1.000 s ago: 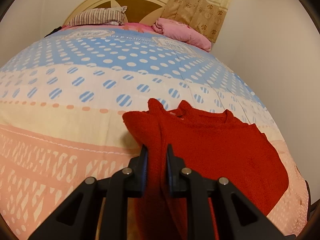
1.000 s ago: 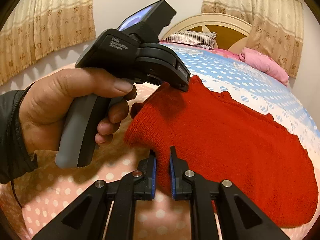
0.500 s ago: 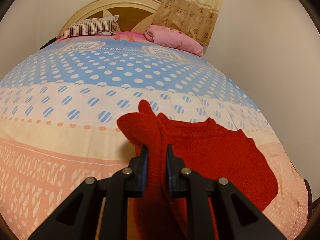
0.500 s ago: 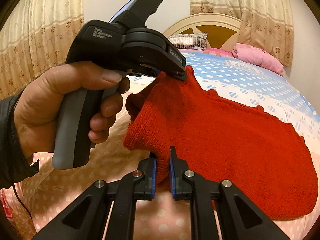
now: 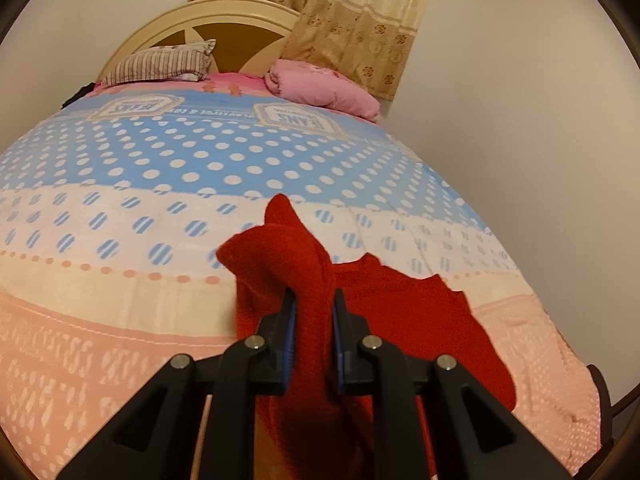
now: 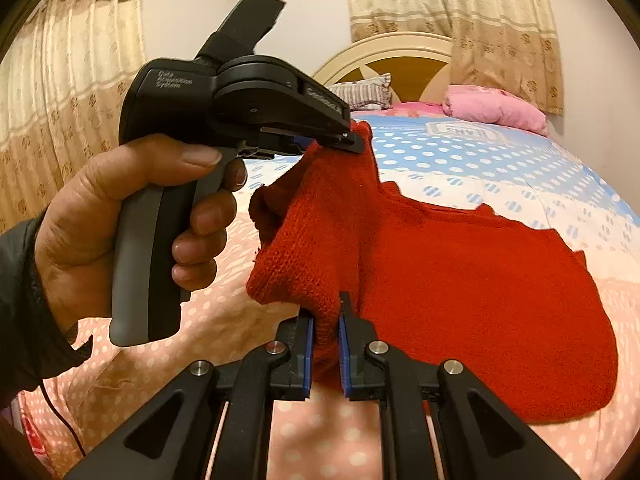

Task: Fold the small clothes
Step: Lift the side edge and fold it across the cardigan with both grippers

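Bed (image 5: 120,320), red sweater (image 5: 420,312), pillows (image 5: 160,64)

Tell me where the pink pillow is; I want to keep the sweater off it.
The pink pillow lies at the head of the bed, right of the striped pillow and below the curtain, well beyond the red sweater.

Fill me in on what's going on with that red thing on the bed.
A person is folding a small red knit sweater on a bed. The left hand-held gripper and the right hand-held gripper are each shut on one edge of it, holding that side lifted off the bedspread. The rest of the sweater lies on the bed. The left hand squeezes its gripper's handle. The fold is not yet laid down.
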`<state>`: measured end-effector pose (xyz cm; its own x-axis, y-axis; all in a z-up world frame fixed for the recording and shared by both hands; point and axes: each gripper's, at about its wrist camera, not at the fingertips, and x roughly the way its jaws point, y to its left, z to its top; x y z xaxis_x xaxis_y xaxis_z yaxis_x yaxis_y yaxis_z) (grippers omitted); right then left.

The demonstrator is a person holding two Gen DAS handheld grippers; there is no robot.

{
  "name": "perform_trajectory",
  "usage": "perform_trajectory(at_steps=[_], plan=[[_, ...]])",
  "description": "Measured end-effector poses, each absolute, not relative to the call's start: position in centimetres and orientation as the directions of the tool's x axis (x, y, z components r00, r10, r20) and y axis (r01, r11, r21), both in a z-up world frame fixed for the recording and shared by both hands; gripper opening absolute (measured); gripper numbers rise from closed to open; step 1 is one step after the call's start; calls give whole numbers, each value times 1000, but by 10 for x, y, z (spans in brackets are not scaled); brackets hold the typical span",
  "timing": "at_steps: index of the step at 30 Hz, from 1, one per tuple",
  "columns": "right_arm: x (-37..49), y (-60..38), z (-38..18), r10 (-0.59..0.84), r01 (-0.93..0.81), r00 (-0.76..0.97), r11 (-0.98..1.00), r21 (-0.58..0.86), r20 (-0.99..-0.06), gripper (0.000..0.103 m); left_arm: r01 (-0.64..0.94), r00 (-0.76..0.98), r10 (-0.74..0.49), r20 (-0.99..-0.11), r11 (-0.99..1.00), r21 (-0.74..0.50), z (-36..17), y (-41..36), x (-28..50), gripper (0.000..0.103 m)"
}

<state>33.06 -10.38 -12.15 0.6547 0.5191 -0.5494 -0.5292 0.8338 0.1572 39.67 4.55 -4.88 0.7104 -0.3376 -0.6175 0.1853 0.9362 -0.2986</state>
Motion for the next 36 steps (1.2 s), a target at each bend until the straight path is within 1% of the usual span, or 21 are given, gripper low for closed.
perform_trajectory(at_steps=[4, 19, 25, 36], plan=[[330, -125, -120, 520, -500, 666, 843, 197, -534, 10, 210, 707, -367, -605, 925, -316, -44, 30, 399, 16], [319, -185, -118, 508, -401, 705, 861, 314, -495, 9, 322, 674, -447, -588, 894, -311, -33, -43, 403, 16], [316, -209, -129, 507, -355, 704, 858, 372, -498, 9, 350, 649, -451, -612, 892, -286, -42, -71, 407, 16], [311, -243, -141, 497, -282, 700, 852, 442, -512, 9, 382, 606, -468, -643, 880, -282, -57, -109, 414, 16]])
